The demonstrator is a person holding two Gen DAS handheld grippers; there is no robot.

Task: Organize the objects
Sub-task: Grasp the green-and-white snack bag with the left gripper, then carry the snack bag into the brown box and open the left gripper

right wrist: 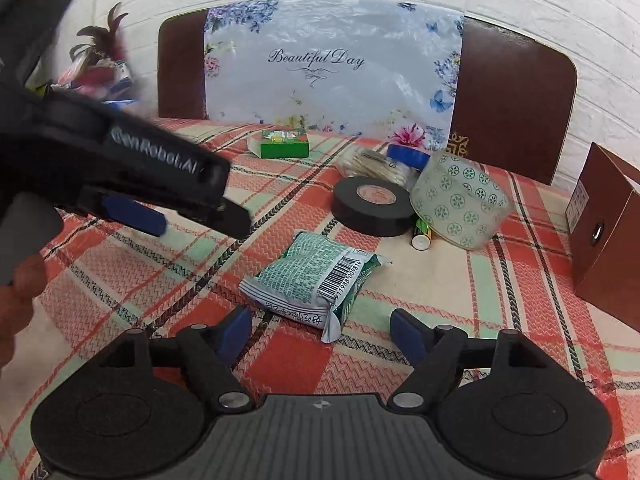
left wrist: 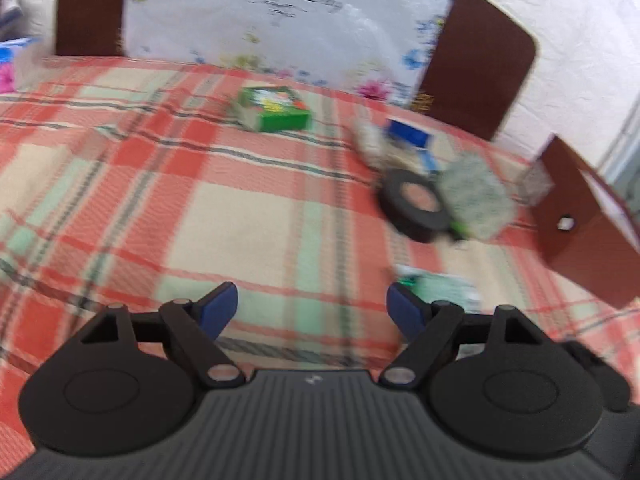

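Broadly, the plaid-covered desk [right wrist: 460,292] carries a black tape roll [right wrist: 374,206] touching a patterned tape roll [right wrist: 460,200]; nearer lies a green packet [right wrist: 316,276]. Both the left hand-held gripper [left wrist: 312,310] and right hand-held gripper [right wrist: 322,330] hover spread, empty.

Black left gripper [right wrist: 160,216] — blue pads, white "GenRobot.AI" lettering, silver pivot screws
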